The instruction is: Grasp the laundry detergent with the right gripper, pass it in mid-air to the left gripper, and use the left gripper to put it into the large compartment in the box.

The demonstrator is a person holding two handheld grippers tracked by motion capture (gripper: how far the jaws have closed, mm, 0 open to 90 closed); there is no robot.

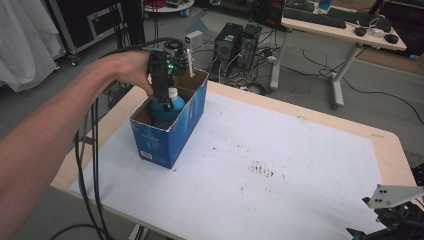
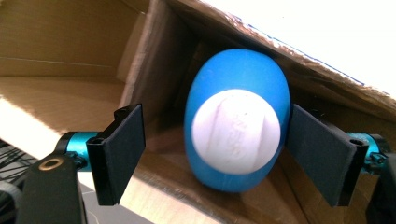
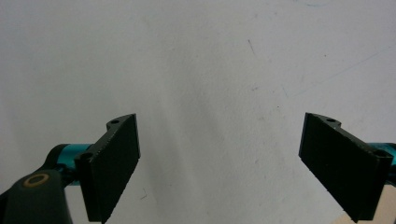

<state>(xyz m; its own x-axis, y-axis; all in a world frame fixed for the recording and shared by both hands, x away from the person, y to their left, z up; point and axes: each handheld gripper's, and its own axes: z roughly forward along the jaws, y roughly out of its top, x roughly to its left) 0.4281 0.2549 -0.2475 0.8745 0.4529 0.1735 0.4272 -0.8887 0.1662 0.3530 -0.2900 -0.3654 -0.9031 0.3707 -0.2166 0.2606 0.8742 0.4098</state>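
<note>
left tongs (image 2: 215, 154): released, spread either side of blue bottle (image 2: 238, 121) standing in cardboard box (image 1: 172, 125) | right tongs (image 3: 219, 168): released, nothing between, over white counter (image 3: 196, 60)

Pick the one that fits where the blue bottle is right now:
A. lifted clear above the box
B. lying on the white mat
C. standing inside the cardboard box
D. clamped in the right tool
C: the bottle stands cap-up inside the box, with the left tool above it, its jaws spread to either side of the bottle and a gap showing at the left pad.
</note>
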